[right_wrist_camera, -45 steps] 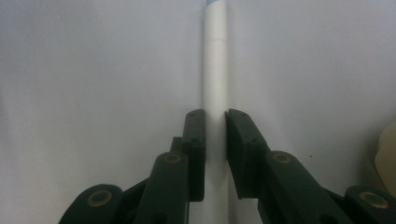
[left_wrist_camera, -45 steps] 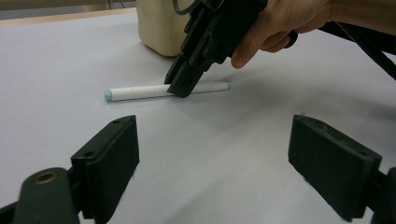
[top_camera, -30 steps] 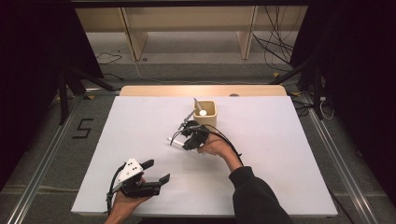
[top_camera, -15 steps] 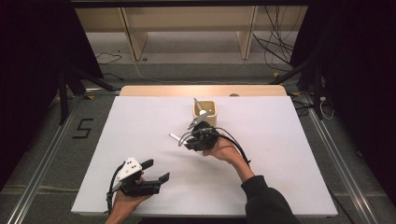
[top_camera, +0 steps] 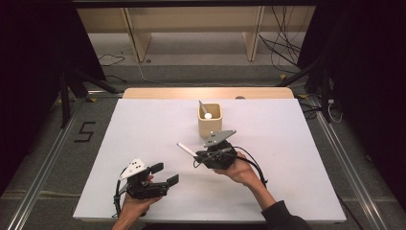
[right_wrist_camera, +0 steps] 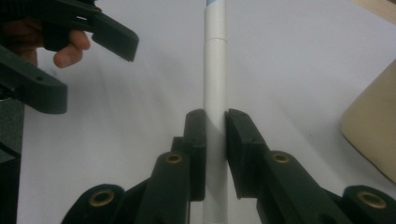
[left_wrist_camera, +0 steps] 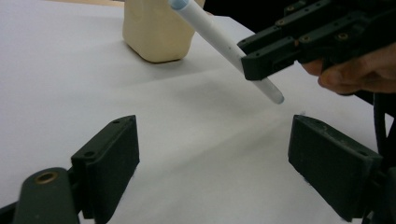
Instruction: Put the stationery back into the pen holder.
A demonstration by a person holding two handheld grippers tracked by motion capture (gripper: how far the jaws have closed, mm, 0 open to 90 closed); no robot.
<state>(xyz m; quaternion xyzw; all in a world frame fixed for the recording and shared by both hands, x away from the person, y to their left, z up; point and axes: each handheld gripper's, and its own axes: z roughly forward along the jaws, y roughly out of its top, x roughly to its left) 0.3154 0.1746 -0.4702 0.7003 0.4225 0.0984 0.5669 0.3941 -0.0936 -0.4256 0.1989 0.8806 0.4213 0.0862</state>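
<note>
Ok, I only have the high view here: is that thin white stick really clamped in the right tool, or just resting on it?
Observer: Clamped. In the right gripper view the right tool is shut on the white plastic pen, a jaw on each side.
Operator: Is the left tool holding anything?
Observer: No. The left tool stands wide open with nothing between its jaws.
Operator: Does the pen touch the table?
Observer: It seems not. In the left gripper view its lower tip hangs above the white table.

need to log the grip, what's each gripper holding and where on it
The right gripper clamps a white pen across its barrel; the left gripper is open, holding nothing.
</note>
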